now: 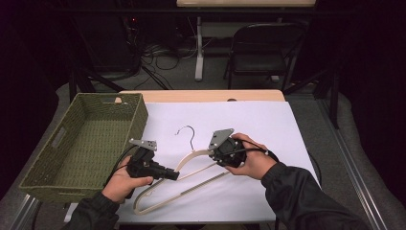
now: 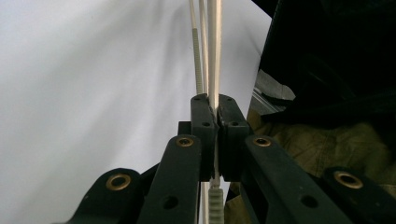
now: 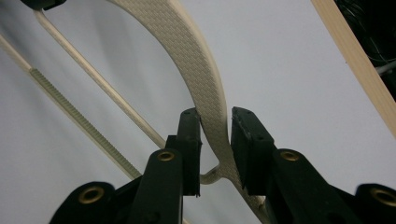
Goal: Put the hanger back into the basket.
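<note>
A cream plastic hanger (image 1: 191, 186) with a metal hook (image 1: 188, 132) lies on a white sheet (image 1: 258, 129). My left gripper (image 1: 175, 176) is shut on the hanger's thin bar near its left shoulder. In the left gripper view the jaws (image 2: 216, 135) pinch the thin bars of the hanger (image 2: 215, 46), which run away from me. My right gripper (image 1: 213, 154) sits at the hanger's neck below the hook. In the right gripper view its jaws (image 3: 215, 140) straddle the textured arm of the hanger (image 3: 187, 51), with a small gap on the right side.
A green woven basket (image 1: 140, 117) stands on the table's left side, close to my left hand. The wooden table edge (image 1: 201, 96) runs along the back. Beyond it stand a black folding chair (image 1: 263, 48) and cables on the floor.
</note>
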`<control>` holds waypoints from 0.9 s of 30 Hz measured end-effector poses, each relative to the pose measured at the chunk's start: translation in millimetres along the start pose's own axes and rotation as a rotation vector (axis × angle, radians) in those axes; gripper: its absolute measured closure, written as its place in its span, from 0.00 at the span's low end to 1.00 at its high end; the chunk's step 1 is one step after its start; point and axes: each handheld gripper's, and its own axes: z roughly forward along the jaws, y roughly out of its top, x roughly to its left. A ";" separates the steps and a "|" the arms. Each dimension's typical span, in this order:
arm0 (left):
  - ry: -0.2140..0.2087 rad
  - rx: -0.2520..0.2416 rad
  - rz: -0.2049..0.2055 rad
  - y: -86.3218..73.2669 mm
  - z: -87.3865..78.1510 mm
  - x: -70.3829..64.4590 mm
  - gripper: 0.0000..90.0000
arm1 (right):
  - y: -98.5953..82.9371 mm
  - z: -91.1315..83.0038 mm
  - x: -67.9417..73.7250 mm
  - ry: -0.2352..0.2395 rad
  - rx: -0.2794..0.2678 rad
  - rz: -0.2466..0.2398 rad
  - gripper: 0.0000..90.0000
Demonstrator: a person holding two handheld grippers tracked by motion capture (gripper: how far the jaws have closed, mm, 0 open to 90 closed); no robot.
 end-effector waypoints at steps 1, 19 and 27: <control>0.001 -0.003 -0.007 0.0 -0.1 -0.6 0.97 | -0.1 -0.2 -0.4 -0.003 -0.006 0.008 0.79; 0.084 -0.104 -0.108 -2.4 -15.7 2.9 0.97 | -6.8 -17.9 -13.3 -0.095 -0.110 0.066 0.55; 0.102 -0.176 -0.187 -4.8 -32.8 4.2 0.97 | -11.8 -28.2 -17.4 -0.111 -0.143 0.102 0.53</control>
